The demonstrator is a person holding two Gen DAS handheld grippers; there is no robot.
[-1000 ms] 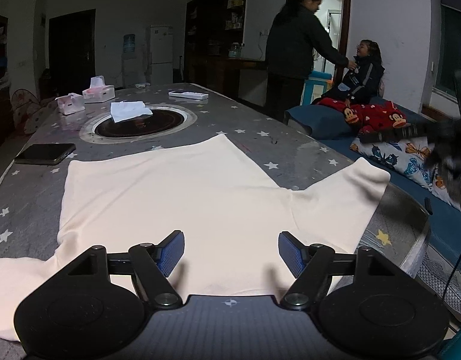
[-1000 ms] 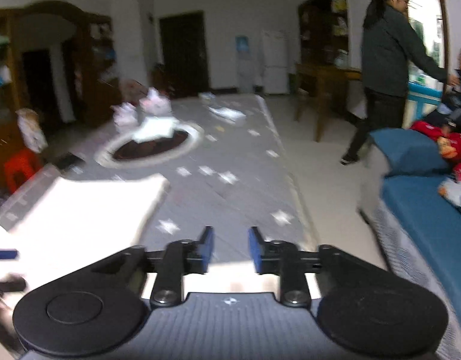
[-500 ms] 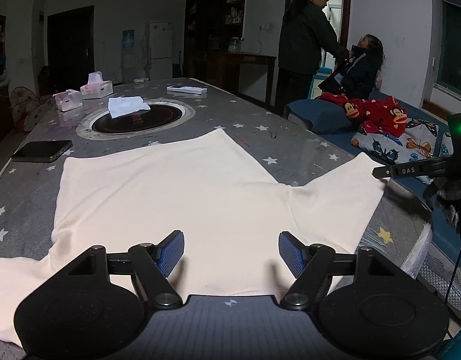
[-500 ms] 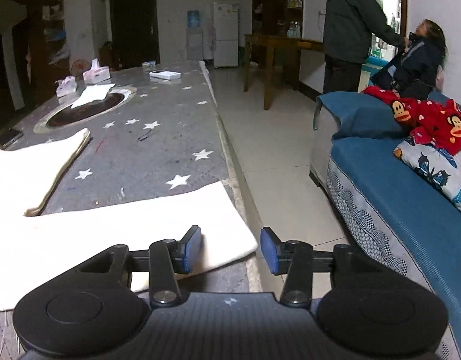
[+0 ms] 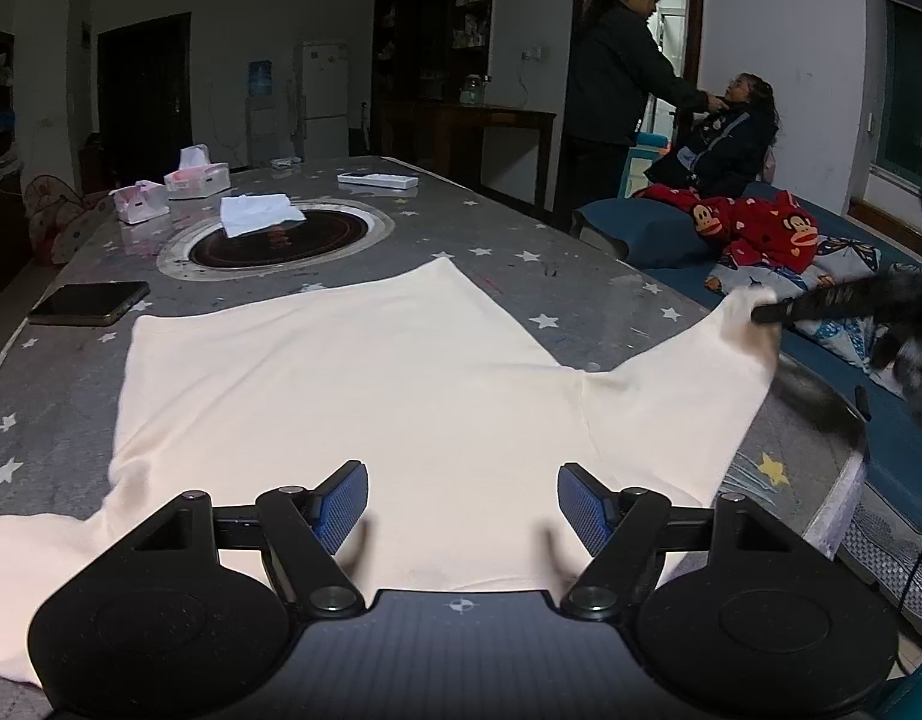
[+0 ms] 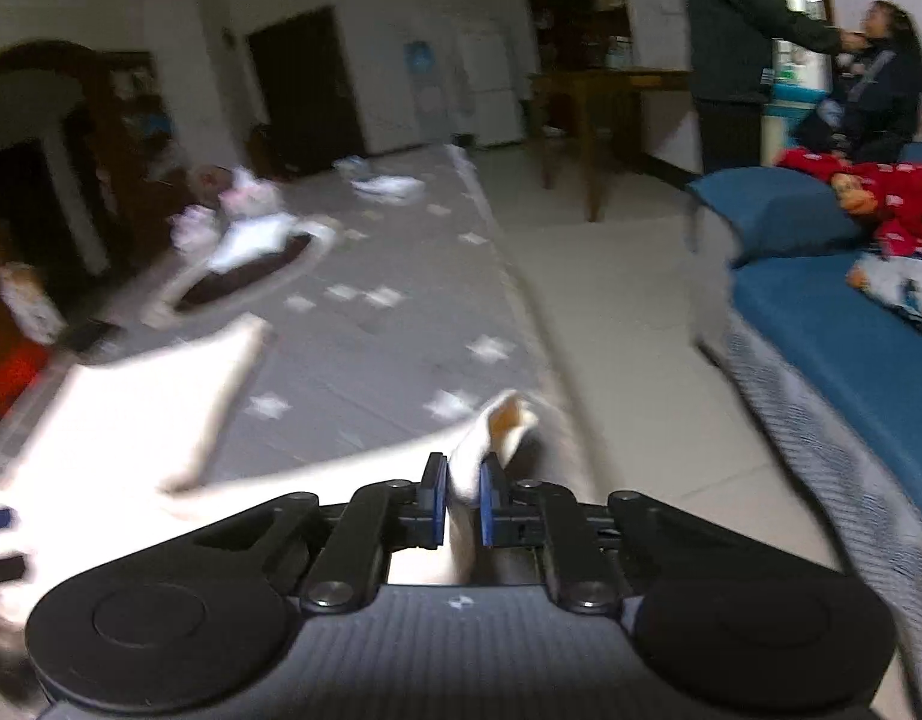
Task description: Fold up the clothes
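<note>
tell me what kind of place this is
Most likely a home's living and dining room: a large star-patterned table with a built-in hotpot burner, a white fridge by the far wall, and a blue daybed piled with bedding.

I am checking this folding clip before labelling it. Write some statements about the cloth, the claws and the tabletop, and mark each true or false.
1. The right claw pinches a sleeve tip of the cream long-sleeved cloth top. True; its jaws are closing on the fabric.
2. The left claw grips the top's hem. False: it is open over the cloth, holding nothing.
3. A dark flat phone lies on the grey star-patterned table. True.
4. The white tissue lies on the cream top. False: it sits on the round black inset beyond it.
</note>
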